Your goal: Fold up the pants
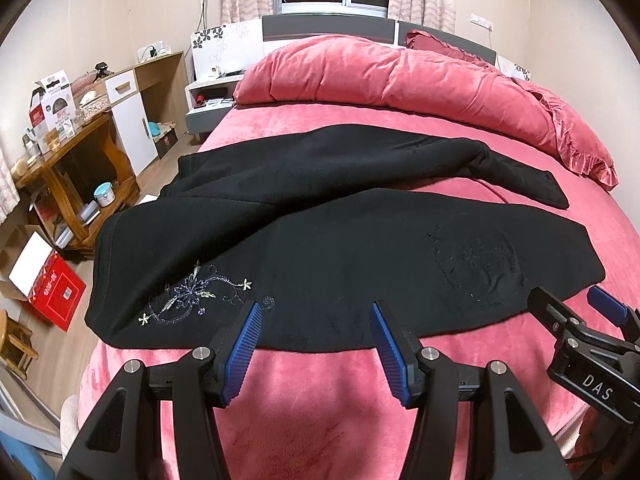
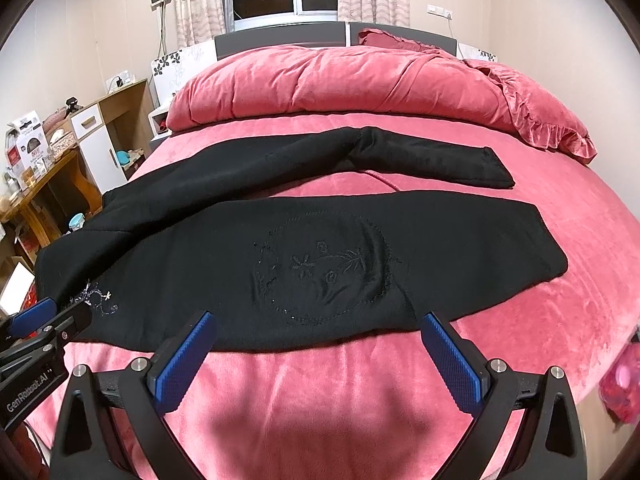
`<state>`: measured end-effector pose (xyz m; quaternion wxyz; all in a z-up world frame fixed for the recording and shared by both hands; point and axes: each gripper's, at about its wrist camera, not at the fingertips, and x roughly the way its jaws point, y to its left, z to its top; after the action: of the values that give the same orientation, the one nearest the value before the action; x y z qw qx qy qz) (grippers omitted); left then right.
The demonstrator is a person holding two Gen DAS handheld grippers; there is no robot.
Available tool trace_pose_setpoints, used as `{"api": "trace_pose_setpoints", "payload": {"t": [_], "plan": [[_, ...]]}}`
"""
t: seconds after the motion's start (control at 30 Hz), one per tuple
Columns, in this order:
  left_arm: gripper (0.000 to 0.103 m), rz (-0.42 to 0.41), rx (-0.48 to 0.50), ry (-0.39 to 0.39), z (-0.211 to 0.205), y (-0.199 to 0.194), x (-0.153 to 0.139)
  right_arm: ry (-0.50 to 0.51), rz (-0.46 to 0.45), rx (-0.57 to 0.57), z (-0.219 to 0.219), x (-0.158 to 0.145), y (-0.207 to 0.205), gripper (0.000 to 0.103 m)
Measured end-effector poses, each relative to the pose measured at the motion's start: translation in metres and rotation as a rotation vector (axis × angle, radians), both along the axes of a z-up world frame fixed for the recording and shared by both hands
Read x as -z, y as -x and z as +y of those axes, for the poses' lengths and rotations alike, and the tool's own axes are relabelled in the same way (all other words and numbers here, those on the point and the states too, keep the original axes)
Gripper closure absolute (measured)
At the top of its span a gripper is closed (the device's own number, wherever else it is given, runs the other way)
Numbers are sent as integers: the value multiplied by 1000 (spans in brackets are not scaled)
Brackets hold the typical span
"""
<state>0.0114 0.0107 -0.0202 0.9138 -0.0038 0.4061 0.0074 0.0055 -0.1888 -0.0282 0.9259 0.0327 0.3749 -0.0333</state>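
Holding our left tool (image 1: 316, 336) and right tool (image 2: 318, 350) spread wide and empty, we see black pants (image 2: 248, 264) along the bed's (image 2: 340, 392) near edge, quilt (image 2: 320, 84) heaped at its far end.

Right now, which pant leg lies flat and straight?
The near leg, the one with the oval embroidery, lies flat by both hand-held grippers. The far leg is bent and bunched midway.

Bare bed (image 1: 320, 400) surface is lying open along the near edge, in front of the pants (image 1: 320, 264). A pink gap (image 2: 360, 188) is running between the two legs on the right, while the heaped duvet (image 2: 340, 84) is blocking the far end.
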Motion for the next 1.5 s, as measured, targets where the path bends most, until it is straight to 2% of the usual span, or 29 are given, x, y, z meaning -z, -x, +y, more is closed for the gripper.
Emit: {"api": "trace_pose_setpoints", "payload": {"t": [0.13, 0.2, 0.23, 0.33, 0.37, 0.43, 0.53, 0.63, 0.7, 0.8, 0.9, 1.1, 1.27, 1.33, 1.4, 1.43, 1.5], "plan": [[46, 14, -8, 16, 4, -3, 3, -36, -39, -12, -5, -2, 2, 0], [46, 34, -1, 57, 11, -6, 6, -55, -53, -31, -8, -2, 1, 0], [46, 48, 8, 89, 15, -8, 9, -68, -51, -38, -9, 0, 0, 0], [46, 98, 37, 272, 36, -12, 23, -90, -2, -37, -18, 7, -5, 0], [46, 121, 21, 356, 48, -13, 30, -101, 29, -36, -23, 12, -7, 0], [46, 158, -42, 421, 65, -15, 41, -129, 56, -20, -33, 16, -9, 0], [48, 198, -171, 459, 97, -17, 56, -261, 79, 39, -66, 27, -12, 0], [48, 159, -273, 470, 126, -11, 59, -376, 103, 139, -106, 39, -14, 2], [48, 115, -353, 456, 146, -5, 60, -426, 108, 212, -137, 47, -15, 12], [48, 87, -436, 444, 170, -1, 66, -496, 112, 290, -173, 56, -16, 18], [48, 88, -489, 472, 188, 1, 77, -552, 95, 356, -205, 64, -17, 25], [48, 65, -482, 537, 201, -4, 91, -708, 57, 452, -250, 87, -24, 40], [48, 50, -462, 574, 211, 0, 99, -887, -25, 471, -275, 100, -31, 41], [48, 33, -446, 573, 214, 0, 103, -890, -30, 478, -276, 100, -35, 52], [51, 26, -453, 592, 217, 1, 105, -882, -12, 471, -278, 100, -43, 77], [53, 23, -460, 603, 219, 3, 105, -875, -3, 472, -278, 101, -43, 81], [62, 26, -490, 617, 224, 8, 103, -877, 6, 474, -279, 102, -45, 88]]}}
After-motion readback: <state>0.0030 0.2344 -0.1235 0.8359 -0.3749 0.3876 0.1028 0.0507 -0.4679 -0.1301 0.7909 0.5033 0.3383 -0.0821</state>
